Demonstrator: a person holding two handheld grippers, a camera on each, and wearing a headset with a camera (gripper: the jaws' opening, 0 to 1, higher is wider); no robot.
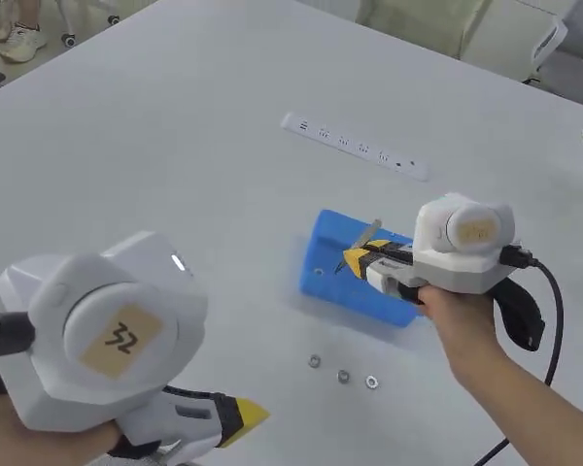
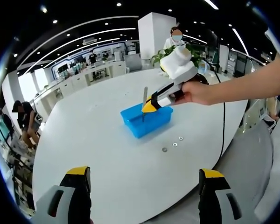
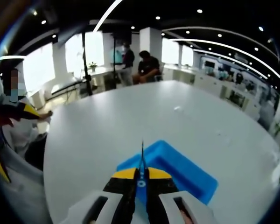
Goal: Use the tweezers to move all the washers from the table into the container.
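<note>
Three small metal washers (image 1: 343,376) lie in a short row on the white table (image 1: 175,165), just in front of the blue container (image 1: 330,277). My right gripper (image 1: 353,260) hovers over the container, shut on thin metal tweezers (image 1: 367,233) whose tips point out past its jaws. In the right gripper view the tweezers (image 3: 142,156) stick out from between the shut jaws of the right gripper (image 3: 141,173), above the container (image 3: 186,175). My left gripper (image 2: 143,172) is open and holds nothing, well short of the washers (image 2: 174,144) and container (image 2: 146,120). It looms at the lower left of the head view (image 1: 235,417).
A white power strip (image 1: 355,146) lies on the table beyond the container. The table's rounded edge (image 2: 214,168) runs close behind the washers in the left gripper view. People stand and sit beyond the table's far side (image 3: 144,65).
</note>
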